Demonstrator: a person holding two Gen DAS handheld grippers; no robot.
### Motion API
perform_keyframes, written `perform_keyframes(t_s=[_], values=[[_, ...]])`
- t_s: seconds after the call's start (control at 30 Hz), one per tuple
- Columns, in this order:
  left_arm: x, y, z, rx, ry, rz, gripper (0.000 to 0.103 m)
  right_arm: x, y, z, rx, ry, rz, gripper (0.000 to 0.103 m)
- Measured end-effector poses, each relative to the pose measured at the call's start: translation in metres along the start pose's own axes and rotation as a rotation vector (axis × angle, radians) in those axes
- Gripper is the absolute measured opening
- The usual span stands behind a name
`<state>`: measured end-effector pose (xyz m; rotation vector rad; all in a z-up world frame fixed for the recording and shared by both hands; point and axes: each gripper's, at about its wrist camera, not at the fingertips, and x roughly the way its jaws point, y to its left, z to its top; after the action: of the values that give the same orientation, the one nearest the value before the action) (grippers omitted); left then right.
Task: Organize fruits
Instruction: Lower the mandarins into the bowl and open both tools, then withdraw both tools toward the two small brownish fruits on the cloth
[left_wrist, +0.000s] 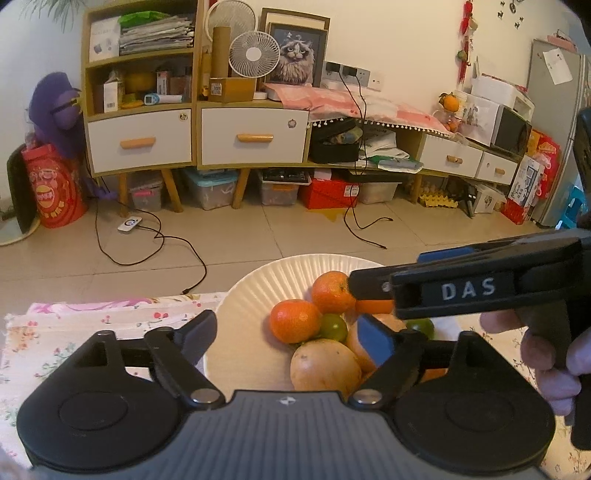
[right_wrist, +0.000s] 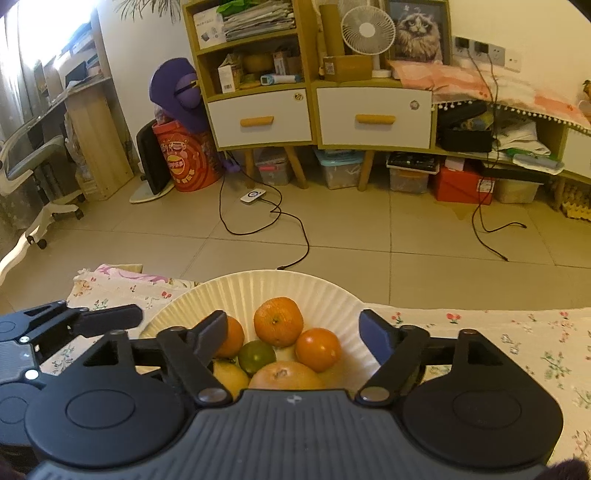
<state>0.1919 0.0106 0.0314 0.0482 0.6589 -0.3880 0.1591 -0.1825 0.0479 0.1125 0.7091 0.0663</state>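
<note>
Left hand-held gripper (left_wrist: 286, 338): jaws spread wide, nothing pinched between them, poised over the near rim of the white paper plate (left_wrist: 255, 284). Blue pad of its right finger just in front of a pale yellow-orange fruit (left_wrist: 325, 365) lying at the near side of the plate.

Right hand-held gripper (right_wrist: 295, 336): jaws likewise well apart, clamped on nothing, hanging above the near half of the plate (right_wrist: 332, 291). From the left wrist view, seen side-on, reaching in over the right part of the plate, with the person's fingers (left_wrist: 554, 365) curled round its handle.

On the plate, clustered toward its near middle: an orange mandarin (right_wrist: 277, 322) farthest back, a second mandarin (right_wrist: 318, 349) to its right, a third (right_wrist: 231, 338) on the left partly behind the left finger, a green citrus (right_wrist: 256, 357) in the centre, a larger pale orange fruit (right_wrist: 284, 376) nearest the camera, and a yellowish fruit (right_wrist: 231, 376) to its left. Fruits touching one another.

Plate resting on the bench, on a floral cloth (right_wrist: 517, 343), close to the far edge. Beyond the plate: tiled floor (right_wrist: 369, 240) with black cables, then a wooden cabinet (right_wrist: 314, 114) with white drawers.
</note>
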Motion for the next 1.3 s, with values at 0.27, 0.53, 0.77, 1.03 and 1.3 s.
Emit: perform_keyframes(t_s=[0.27,0.53,0.77,1.03,1.3], values=[[-0.02,-0.005,-0.004,0.012,0.026,0.035,0.078,-0.026,-0.002,-0.004,0.006,-0.012,-0.032,0.088],[-0.042,-0.01,-0.012,0.024,0.052,0.079,0.084,-0.05,-0.003,-0.016,-0.002,-0.009,-0.06,0.093],[-0.058,-0.009,-0.02,-0.017,0.088,0.089,0.084,-0.068,-0.003,-0.026,-0.001,-0.002,-0.079,0.095],[-0.081,-0.015,-0.03,-0.018,0.107,0.11,0.084,-0.092,0.005,-0.038,-0.013,-0.014,-0.087,0.098],[-0.095,-0.018,-0.041,-0.003,0.135,0.129,0.084,-0.104,0.009,-0.052,-0.022,-0.007,-0.079,0.099]])
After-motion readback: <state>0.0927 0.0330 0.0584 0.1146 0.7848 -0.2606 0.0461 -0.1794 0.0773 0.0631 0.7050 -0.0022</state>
